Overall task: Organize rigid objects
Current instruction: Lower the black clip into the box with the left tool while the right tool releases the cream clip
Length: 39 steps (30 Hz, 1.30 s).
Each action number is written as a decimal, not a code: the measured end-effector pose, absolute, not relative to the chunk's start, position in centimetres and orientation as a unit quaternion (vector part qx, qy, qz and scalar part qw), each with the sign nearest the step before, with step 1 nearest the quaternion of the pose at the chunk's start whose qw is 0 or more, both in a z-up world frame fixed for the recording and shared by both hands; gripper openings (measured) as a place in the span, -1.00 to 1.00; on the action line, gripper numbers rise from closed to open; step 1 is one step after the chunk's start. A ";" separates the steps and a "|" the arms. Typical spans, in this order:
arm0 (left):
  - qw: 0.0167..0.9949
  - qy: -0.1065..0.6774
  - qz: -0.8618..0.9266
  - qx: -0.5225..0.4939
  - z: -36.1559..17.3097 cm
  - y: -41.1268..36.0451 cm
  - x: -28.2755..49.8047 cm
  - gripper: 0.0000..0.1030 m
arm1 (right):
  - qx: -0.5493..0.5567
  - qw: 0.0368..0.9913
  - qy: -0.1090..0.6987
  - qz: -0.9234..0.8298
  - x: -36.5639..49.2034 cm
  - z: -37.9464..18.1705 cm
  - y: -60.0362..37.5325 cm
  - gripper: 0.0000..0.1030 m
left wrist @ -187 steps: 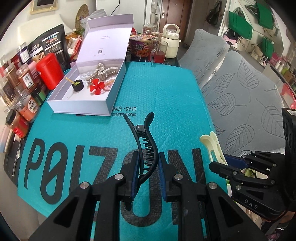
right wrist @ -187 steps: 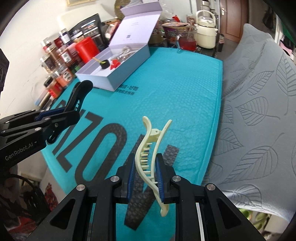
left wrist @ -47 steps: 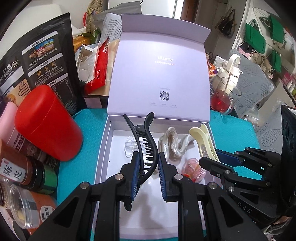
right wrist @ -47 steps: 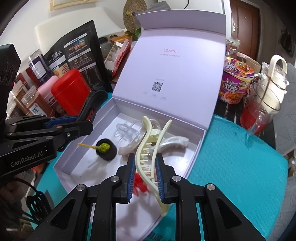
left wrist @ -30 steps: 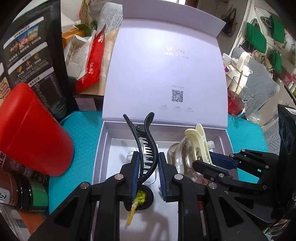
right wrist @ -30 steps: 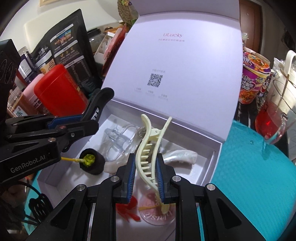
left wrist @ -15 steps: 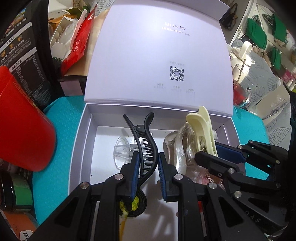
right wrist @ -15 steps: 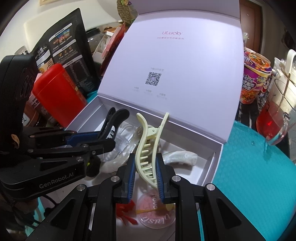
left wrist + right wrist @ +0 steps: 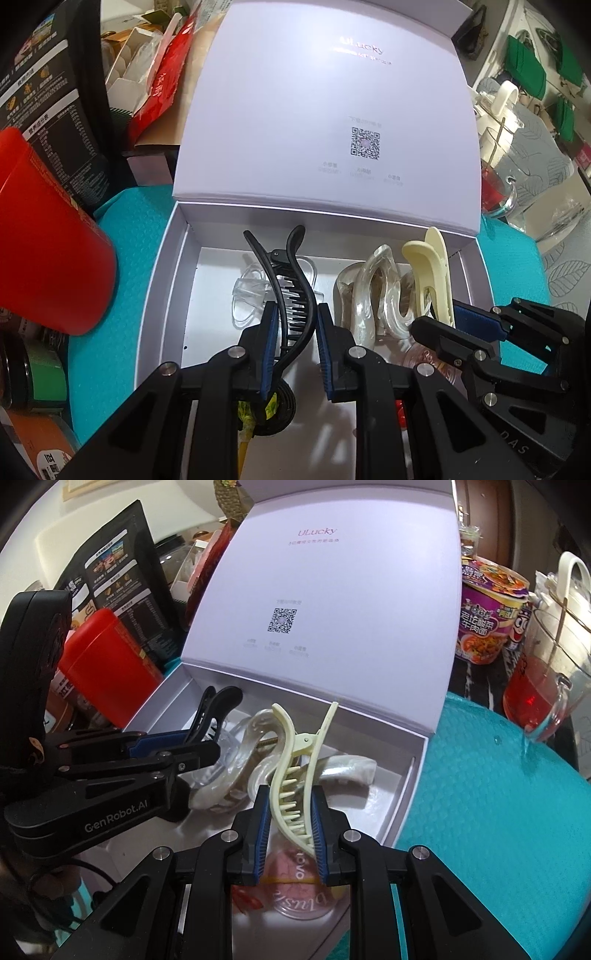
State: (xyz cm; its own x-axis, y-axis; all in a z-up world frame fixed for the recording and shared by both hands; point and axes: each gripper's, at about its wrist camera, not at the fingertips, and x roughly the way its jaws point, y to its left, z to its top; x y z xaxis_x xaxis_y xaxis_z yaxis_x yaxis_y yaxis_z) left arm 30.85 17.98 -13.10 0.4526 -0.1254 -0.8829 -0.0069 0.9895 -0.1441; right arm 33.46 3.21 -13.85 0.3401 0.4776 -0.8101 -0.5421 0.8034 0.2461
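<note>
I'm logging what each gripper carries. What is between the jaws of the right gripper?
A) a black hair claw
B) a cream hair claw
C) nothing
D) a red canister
B: the right gripper is shut on the cream hair claw, above the open white box.

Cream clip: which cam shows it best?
Right wrist. The cream clip sits centre frame between the right tongs, with teeth, hinge and both handles visible. Left wrist shows only its handles side-on; those tongs hide the rest.

Left claw [image 9: 293, 325] black, blue ribbed pads, silver screws, right claw [image 9: 290, 812] alike, white "GenRobot.AI" lettering on left body
</note>
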 end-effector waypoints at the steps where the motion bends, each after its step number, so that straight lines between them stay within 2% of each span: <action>1: 0.850 0.522 -0.033 -0.065 -13.1 18.1 30.8 -0.61 | -0.034 0.817 0.484 0.311 33.4 -13.8 3.2 -0.60; 7: 0.846 0.528 -0.028 -0.072 -13.0 18.4 30.7 -0.61 | -0.040 0.815 0.489 0.309 33.5 -13.5 3.5 -0.58; 11: 0.846 0.530 -0.016 -0.058 -12.6 18.0 30.5 -0.59 | -0.042 0.819 0.487 0.302 33.2 -12.8 3.1 -0.36; 13: 0.848 0.526 -0.013 -0.057 -12.2 17.8 30.4 -0.49 | -0.042 0.821 0.483 0.300 33.2 -12.4 2.9 -0.35; 14: 0.850 0.524 -0.012 -0.057 -12.1 17.8 30.2 -0.36 | -0.043 0.823 0.482 0.298 33.1 -12.2 2.7 -0.34; 16: 0.851 0.522 -0.009 -0.056 -11.8 17.8 30.1 0.02 | -0.045 0.826 0.479 0.293 33.0 -11.8 2.4 -0.34; 17: 0.852 0.521 -0.009 -0.058 -11.7 17.8 30.1 0.35 | -0.045 0.827 0.479 0.292 33.0 -11.7 2.3 -0.33; 18: 0.853 0.518 -0.008 -0.059 -11.5 17.8 30.0 0.51 | -0.045 0.828 0.478 0.290 32.9 -11.6 2.1 -0.30; 33: 0.861 0.505 0.008 -0.056 -9.1 18.0 28.4 0.51 | -0.048 0.831 0.476 0.283 31.9 -10.2 1.7 -0.22; 34: 0.863 0.502 0.010 -0.054 -8.6 18.1 28.1 0.51 | -0.049 0.833 0.474 0.282 31.7 -9.9 1.7 -0.20; 38: 0.870 0.490 0.019 -0.046 -7.1 18.3 27.2 0.51 | -0.053 0.840 0.466 0.271 31.2 -8.7 1.6 0.17; 39: 0.871 0.488 0.020 -0.046 -6.7 18.4 27.0 0.51 | -0.052 0.843 0.463 0.269 31.1 -8.3 1.5 0.17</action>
State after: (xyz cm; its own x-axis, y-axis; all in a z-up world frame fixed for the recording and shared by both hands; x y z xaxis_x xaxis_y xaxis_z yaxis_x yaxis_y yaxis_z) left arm 27.02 18.42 -6.67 0.5230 -0.0105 -0.8522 -0.0800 0.9949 -0.0613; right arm 31.10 1.49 -8.31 0.4259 0.4058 -0.8087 -0.5018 0.8497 0.1621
